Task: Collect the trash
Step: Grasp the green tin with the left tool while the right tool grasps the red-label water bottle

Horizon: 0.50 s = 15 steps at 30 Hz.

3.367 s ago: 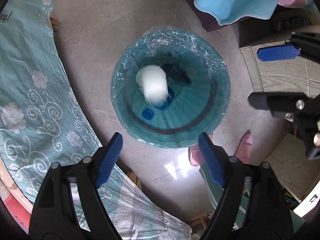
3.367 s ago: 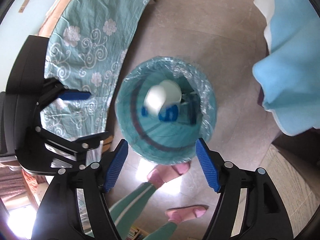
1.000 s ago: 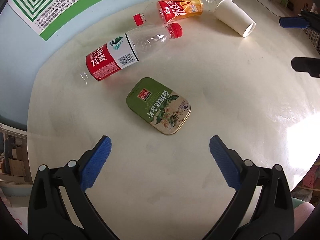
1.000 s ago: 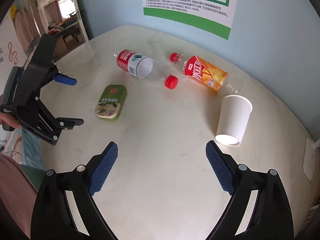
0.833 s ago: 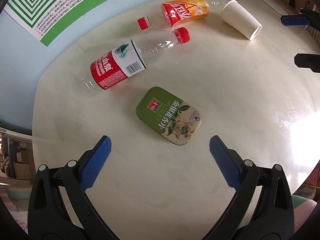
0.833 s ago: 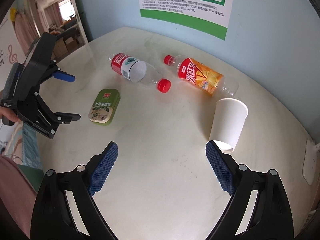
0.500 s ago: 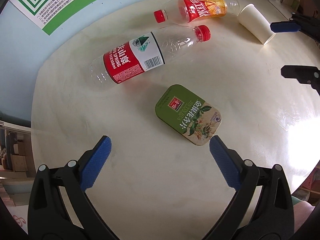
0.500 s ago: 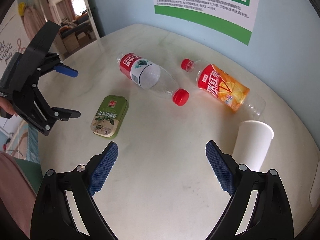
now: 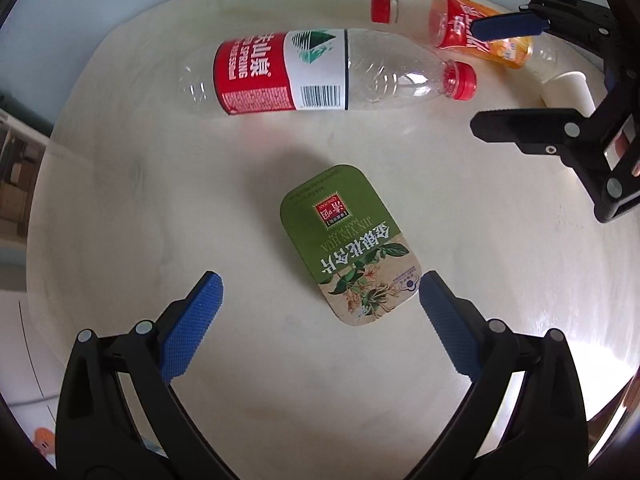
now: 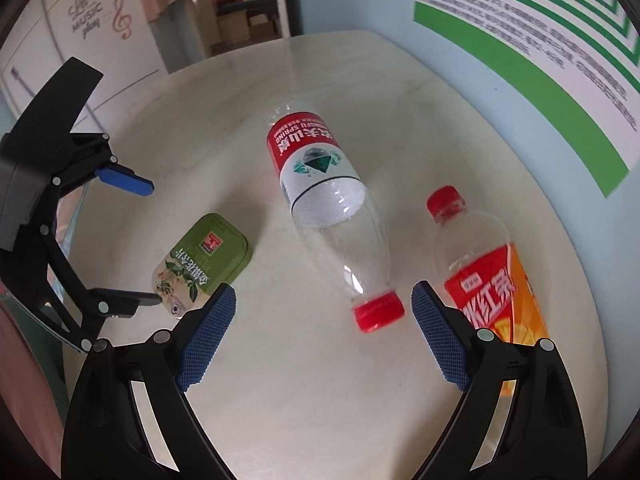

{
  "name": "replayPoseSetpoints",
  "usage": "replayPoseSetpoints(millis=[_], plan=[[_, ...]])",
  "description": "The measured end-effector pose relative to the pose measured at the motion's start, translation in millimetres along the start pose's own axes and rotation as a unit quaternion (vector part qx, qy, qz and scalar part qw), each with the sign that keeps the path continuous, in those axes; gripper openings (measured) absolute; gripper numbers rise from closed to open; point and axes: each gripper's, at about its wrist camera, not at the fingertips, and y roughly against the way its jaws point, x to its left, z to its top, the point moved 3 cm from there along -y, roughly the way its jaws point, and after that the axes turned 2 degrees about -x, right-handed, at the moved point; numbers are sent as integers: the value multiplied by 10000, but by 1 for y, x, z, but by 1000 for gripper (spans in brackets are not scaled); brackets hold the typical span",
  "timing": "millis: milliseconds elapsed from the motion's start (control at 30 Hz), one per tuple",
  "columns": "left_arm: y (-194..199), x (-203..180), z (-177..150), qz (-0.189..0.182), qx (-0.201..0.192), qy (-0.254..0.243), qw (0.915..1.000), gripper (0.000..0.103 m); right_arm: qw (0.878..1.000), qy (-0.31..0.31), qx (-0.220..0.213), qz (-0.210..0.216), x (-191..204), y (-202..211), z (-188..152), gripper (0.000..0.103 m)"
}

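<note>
Both grippers are above the round cream tabletop (image 9: 132, 208), each one approaching a piece of trash, and neither holds anything yet. The step in hand seems to be the reach before the grasp.

The left gripper (image 9: 318, 300) has its fingers spread wide and empty. The green tin (image 9: 350, 244) lies flat on the tabletop, and its near end is between the two blue pads, closer to the right pad. I judge that the next move is to go lower, bring the tin to the middle of the opening, and then squeeze on its sides. The tin is flat and low, so the pads must come almost to the tabletop, otherwise they can slide over the lid.

The right gripper (image 10: 324, 314) is also released and empty. The red cap of the water bottle (image 10: 320, 184) is between its fingers, a little toward the right one. This bottle lies on its side and is clear and empty, so it can roll or dent when it is pressed; a grip on the neck seems more safe.

The count of trash on the tabletop: two plastic bottles, namely the water bottle and the orange drink bottle (image 10: 492, 280), one green tin, and one white paper cup (image 9: 564, 88), which is partly hidden behind the right gripper in the left view. No bin is visible here.
</note>
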Motion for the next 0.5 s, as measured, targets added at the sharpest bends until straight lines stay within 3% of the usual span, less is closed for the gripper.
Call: replayPoseSetpoints(millis=[100, 300, 500], plan=[[-11, 0, 2, -216, 192, 447, 9986, 96, 9988, 415, 143, 205, -3, -16, 13, 89], [-25, 3, 4, -268, 305, 1147, 9926, 96, 9930, 1013, 367, 481, -10, -46, 30, 89], [-43, 3, 2, -401, 484, 1418, 9879, 96, 9876, 1326, 428, 717, -14, -74, 40, 89]])
